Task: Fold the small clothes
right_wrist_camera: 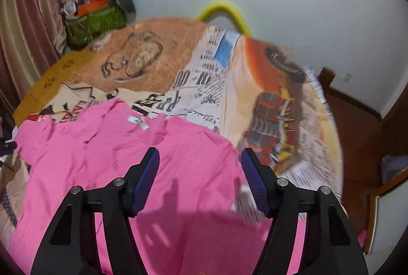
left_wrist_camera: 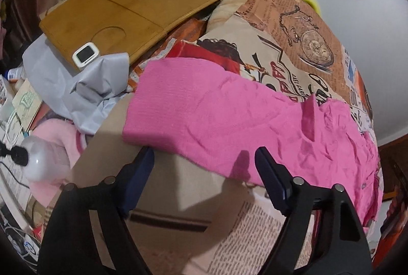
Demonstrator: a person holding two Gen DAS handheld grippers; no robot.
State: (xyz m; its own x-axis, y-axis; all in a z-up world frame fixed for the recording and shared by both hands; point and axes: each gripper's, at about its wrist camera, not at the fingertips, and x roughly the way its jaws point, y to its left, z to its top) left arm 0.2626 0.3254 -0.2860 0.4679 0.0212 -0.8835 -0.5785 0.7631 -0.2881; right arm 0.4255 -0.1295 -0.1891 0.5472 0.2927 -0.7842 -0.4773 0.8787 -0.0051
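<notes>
A pink garment (left_wrist_camera: pixel 229 119) lies spread on a bed with a printed cover (left_wrist_camera: pixel 301 27). In the left wrist view my left gripper (left_wrist_camera: pixel 204 155) is open and empty, hovering just in front of the garment's near edge. In the right wrist view the same pink garment (right_wrist_camera: pixel 142 152) fills the lower left, with a small white label (right_wrist_camera: pixel 137 122) near its far edge. My right gripper (right_wrist_camera: pixel 200 157) is open and empty above the garment's right part.
A wooden lap tray (left_wrist_camera: pixel 132 10) with a small white device (left_wrist_camera: pixel 85 55) lies at the back left. Crumpled grey cloth (left_wrist_camera: pixel 84 86) and a pale pink item (left_wrist_camera: pixel 58 137) sit at the left. A green bag (right_wrist_camera: pixel 94 22) stands in the corner. The bed's right edge (right_wrist_camera: pixel 331 147) drops to a wooden floor.
</notes>
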